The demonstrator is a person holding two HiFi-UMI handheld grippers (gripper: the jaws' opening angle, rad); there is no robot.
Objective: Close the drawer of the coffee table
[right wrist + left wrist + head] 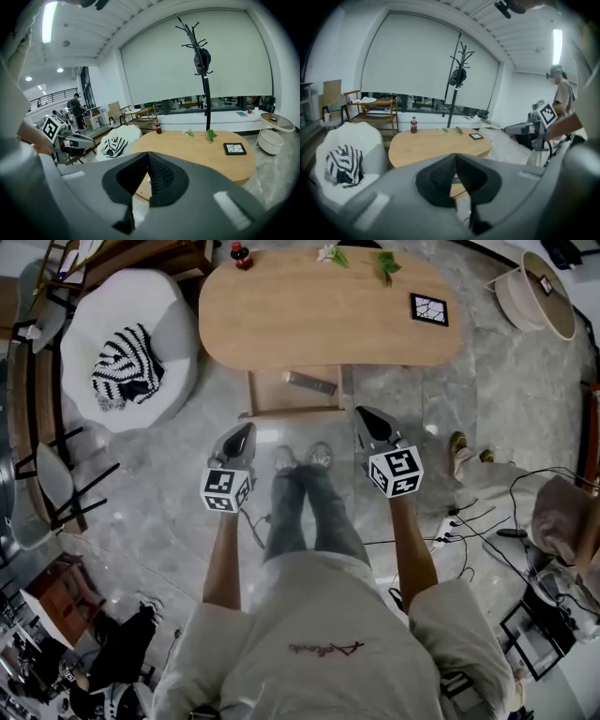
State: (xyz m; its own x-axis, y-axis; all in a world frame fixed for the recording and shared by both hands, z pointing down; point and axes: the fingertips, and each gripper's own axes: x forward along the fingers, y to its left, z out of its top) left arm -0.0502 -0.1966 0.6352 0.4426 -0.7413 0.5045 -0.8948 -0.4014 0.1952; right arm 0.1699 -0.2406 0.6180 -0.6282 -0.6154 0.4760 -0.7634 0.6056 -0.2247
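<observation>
**Drawer [281, 395] open at the coffee table [328, 320]**

The drawer juts from the tabletop's 6 o'clock edge, a remote [310, 382] lying inside. The left gripper [246, 427] hangs at the drawer's 7 o'clock and the right gripper [364, 413] at its 4 o'clock, both near the front corners — jaws clenched on nothing.

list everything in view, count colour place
table: 1, wood, centre
drawer: 1, wood, open under table's near edge
remote: 1, dark, in drawer
bottle: 1, dark, red cap, table's far edge
sprigs: 2, green, table's far edge
frame: 1, black, table's right end
armchair: 1, white, left of table
throw: 1, black-and-white striped, on armchair
side table: 1, white, far right
coat stand: 1, black, behind table
left gripper: 1, grey, shut, left of drawer
right gripper: 1, grey, shut, right of drawer
</observation>
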